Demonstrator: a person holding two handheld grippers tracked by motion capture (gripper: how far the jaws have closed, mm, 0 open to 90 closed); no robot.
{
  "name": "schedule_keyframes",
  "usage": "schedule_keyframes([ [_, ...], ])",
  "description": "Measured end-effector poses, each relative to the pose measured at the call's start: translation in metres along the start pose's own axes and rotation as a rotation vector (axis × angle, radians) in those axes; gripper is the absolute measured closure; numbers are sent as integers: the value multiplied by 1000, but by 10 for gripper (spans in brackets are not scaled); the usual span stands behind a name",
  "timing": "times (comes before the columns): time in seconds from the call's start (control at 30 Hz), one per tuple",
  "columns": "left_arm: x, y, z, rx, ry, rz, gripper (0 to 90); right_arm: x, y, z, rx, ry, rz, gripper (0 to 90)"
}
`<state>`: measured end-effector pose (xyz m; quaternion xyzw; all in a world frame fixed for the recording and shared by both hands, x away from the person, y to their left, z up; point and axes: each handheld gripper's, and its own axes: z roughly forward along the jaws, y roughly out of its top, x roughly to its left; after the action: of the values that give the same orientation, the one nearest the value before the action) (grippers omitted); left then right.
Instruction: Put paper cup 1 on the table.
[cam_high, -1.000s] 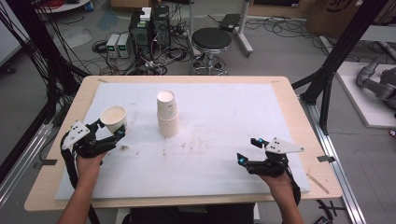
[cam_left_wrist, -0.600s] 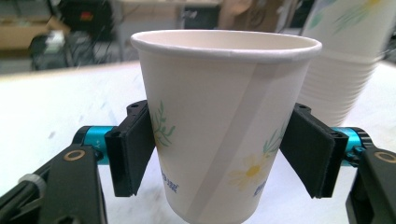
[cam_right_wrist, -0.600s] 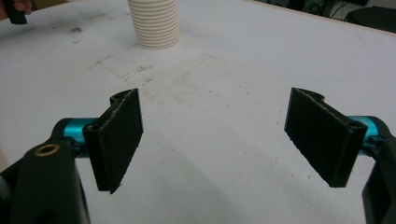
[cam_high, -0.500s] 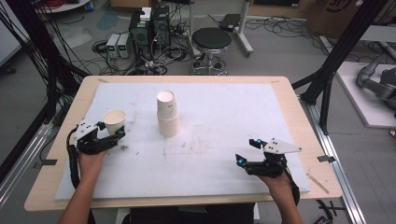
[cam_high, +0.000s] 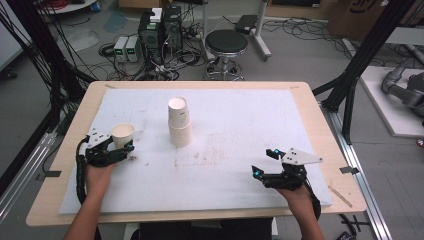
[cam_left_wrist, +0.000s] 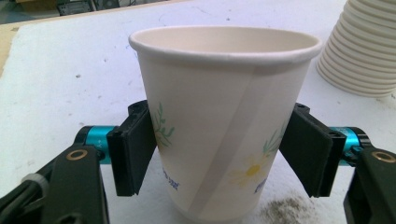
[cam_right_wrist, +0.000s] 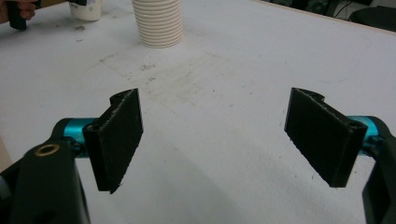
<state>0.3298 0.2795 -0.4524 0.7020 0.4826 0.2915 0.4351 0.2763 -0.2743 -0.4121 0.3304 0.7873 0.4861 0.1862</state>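
Left gripper view: base of the paper cup cut off by the lower edge, its printed lettering too small to read, stack of paper cups cropped at the upper right corner; right gripper view: stack's top cropped.

The paper cup is white with green leaves, a yellow daisy and blue lettering. The stack of cups is plain cream. The table cover is white, smudged grey.

An upright paper cup stands on the table between the closing black jaws.
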Motion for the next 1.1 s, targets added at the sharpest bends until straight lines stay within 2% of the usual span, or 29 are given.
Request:
schedule_keyframes([
  [0.23, -1, -4, -7, 29, 2, -15, 300, 1, 1, 1, 0, 4, 3, 198],
  [0.3, 0, -4, -7, 24, -22, -34, 290, 0, 1, 1, 0, 4, -1, 198],
  [0.33, 0, -3, -9, 31, -47, -62, 241, 0, 1, 1, 1, 5, -1, 198],
  [0.4, -1, -2, -11, 32, -43, -75, 185, 0, 1, 1, 2, 4, -5, 198],
  [0.47, -1, 0, -16, 22, -52, -73, 180, 0, 1, 1, 5, 7, -1, 198],
  [0.53, -2, 2, -23, 8, -59, -51, 179, 0, 0, 1, 7, 7, -1, 198],
  [0.7, 1, 9, -40, -71, -59, -15, 161, 0, 0, 1, 7, 7, -1, 198],
  [0.8, 2, 12, -51, -146, -50, 7, 161, -1, 0, 1, 11, 9, 0, 198],
  [0.9, 1, 16, -59, -243, -58, -1, 161, -2, 0, 2, 10, 6, -2, 198],
  [0.93, 0, 18, -62, -296, -85, -16, 156, -2, 0, 2, 9, 5, 0, 198],
  [1.0, -4, 20, -64, -350, -144, -30, 156, -2, -1, 2, 13, 4, -2, 198],
  [1.07, -9, 21, -63, -373, -183, -24, 156, -2, -1, 1, 21, -3, -3, 198],
  [1.1, -14, 22, -62, -381, -218, -24, 156, -2, -1, 1, 21, -3, -3, 198],
])
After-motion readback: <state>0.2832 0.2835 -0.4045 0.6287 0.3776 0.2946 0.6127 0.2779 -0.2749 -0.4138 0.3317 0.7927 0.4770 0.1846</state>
